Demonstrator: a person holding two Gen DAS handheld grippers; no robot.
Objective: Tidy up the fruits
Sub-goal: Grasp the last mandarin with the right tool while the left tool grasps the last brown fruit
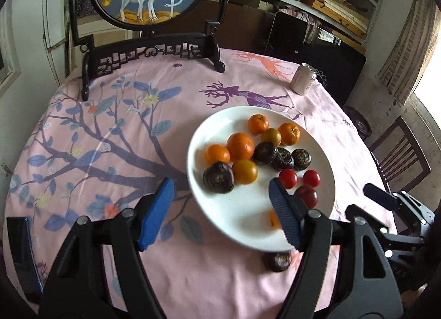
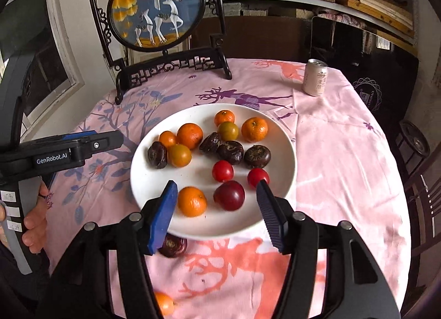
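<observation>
A white plate (image 1: 237,214) (image 2: 148,170) on the pink tablecloth holds several oranges (image 2: 189,135), dark brown fruits (image 2: 231,152), red tomatoes (image 2: 222,171) and a dark red plum (image 2: 229,195). My left gripper (image 1: 222,212) is open and empty over the plate's near left rim. My right gripper (image 2: 216,214) is open and empty, low over the plate's front, with an orange (image 2: 191,201) and the plum between its fingers. One dark fruit (image 1: 277,261) (image 2: 173,246) lies on the cloth just off the plate's front edge. Another orange (image 2: 164,303) lies on the cloth near me.
A round embroidered deer screen on a black carved stand (image 1: 154,51) (image 2: 171,68) stands at the table's back. A drink can (image 1: 303,78) (image 2: 315,77) stands at the back right. A wooden chair (image 1: 399,150) is off the table's right edge. The left gripper's body (image 2: 55,150) shows at the left.
</observation>
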